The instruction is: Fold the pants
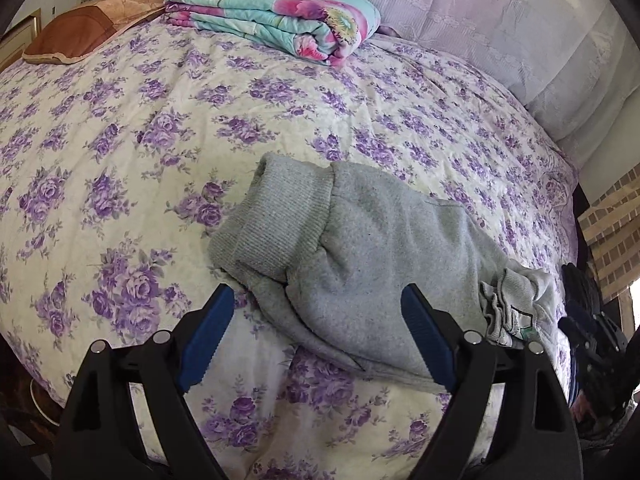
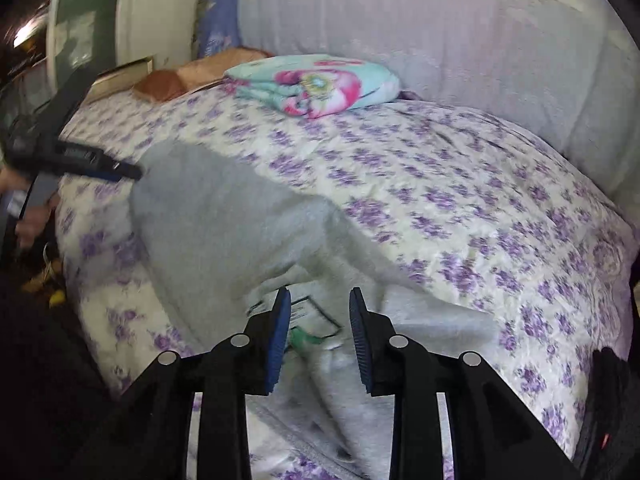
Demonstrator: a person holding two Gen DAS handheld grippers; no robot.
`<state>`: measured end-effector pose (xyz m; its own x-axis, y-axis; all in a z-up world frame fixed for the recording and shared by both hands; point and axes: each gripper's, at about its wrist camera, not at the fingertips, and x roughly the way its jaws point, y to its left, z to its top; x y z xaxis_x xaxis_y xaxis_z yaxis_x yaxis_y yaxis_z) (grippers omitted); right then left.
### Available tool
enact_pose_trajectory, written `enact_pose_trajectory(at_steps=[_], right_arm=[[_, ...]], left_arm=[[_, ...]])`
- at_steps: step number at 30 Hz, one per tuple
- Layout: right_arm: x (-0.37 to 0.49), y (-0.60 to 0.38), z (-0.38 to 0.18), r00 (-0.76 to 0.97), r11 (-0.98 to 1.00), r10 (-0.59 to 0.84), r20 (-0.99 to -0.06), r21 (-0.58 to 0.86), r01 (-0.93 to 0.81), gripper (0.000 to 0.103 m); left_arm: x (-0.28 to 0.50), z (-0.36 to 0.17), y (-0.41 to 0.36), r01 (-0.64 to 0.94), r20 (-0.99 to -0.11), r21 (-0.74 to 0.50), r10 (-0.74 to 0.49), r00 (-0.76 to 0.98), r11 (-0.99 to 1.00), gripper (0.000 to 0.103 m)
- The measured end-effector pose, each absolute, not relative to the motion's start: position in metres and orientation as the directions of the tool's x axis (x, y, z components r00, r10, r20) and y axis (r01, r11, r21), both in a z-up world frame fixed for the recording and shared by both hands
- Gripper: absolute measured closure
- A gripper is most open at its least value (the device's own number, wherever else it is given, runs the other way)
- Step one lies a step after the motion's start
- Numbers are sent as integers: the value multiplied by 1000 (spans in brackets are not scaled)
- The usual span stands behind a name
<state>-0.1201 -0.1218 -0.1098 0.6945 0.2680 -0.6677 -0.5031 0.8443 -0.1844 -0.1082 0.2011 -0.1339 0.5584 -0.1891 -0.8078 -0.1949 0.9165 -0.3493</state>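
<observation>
- Grey pants [image 1: 372, 248] lie folded in a bundle on a bed covered by a cream bedspread [image 1: 120, 140] printed with purple flowers.
- The left gripper [image 1: 316, 340] hangs above the near edge of the bundle, its blue-padded jaws spread wide, with nothing between them but the cloth below.
- The right gripper [image 2: 320, 336] hovers over the waistband end of the pants, where a white label [image 2: 308, 316] shows. Its jaws stand partly apart and clasp nothing.
- In the right wrist view, the left gripper reaches in from the left edge, its tip at the far end of the pants; that view is blurred.
- A folded floral quilt [image 1: 276, 16] and a brown pillow [image 1: 92, 20] sit at the far side of the bed.
</observation>
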Motion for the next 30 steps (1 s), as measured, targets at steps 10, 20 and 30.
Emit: enact_pose_trajectory(at_steps=[10, 20, 30], right_arm=[[-67, -144, -184, 552, 931, 111, -826, -108, -349, 70], [-63, -144, -183, 528, 926, 109, -842, -107, -362, 70], [-64, -145, -184, 537, 929, 106, -837, -109, -353, 70]], left_arm=[[-104, -163, 215, -287, -805, -462, -261, 533, 839, 20], [-84, -189, 235, -349, -727, -628, -364, 583, 695, 33], [-84, -183, 237, -294, -693, -652, -393, 604, 699, 62]])
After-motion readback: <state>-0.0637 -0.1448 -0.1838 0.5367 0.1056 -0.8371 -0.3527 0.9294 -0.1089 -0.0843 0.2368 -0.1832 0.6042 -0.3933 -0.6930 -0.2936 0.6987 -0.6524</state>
